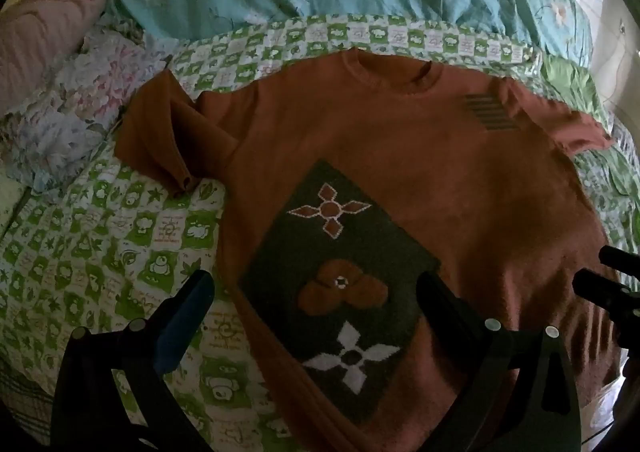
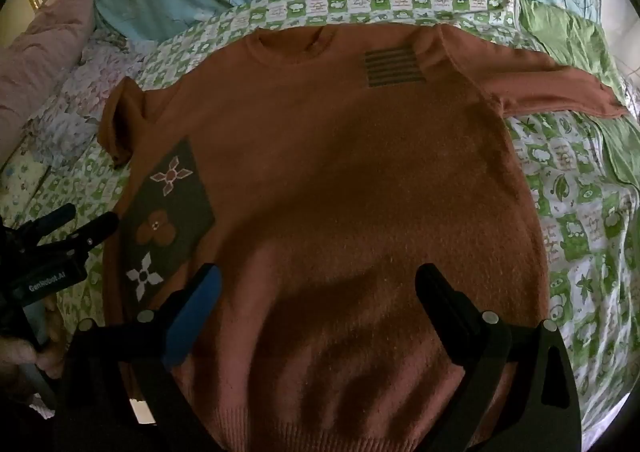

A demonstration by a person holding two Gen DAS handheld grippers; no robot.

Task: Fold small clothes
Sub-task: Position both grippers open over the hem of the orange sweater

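One orange sweater [image 2: 320, 180] lying on one green-checked quilt [image 2: 580, 236]; two sleeves showing; one dark patch [image 1: 340, 284] bearing three flower motifs; two grippers, left gripper [image 1: 316, 296], right gripper [image 2: 318, 288], hovering.

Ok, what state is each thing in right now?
Sweater: spread flat, front up, unfolded.
Left sleeve: bunched, folded over.
Right sleeve: stretched out flat.
Left gripper: open, empty, above the sweater.
Right gripper: open, empty, above the sweater.

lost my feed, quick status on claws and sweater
Left claw open, holding nothing. Right claw open over the hem. Sweater flat on the quilt, unfolded. Nothing in the way.
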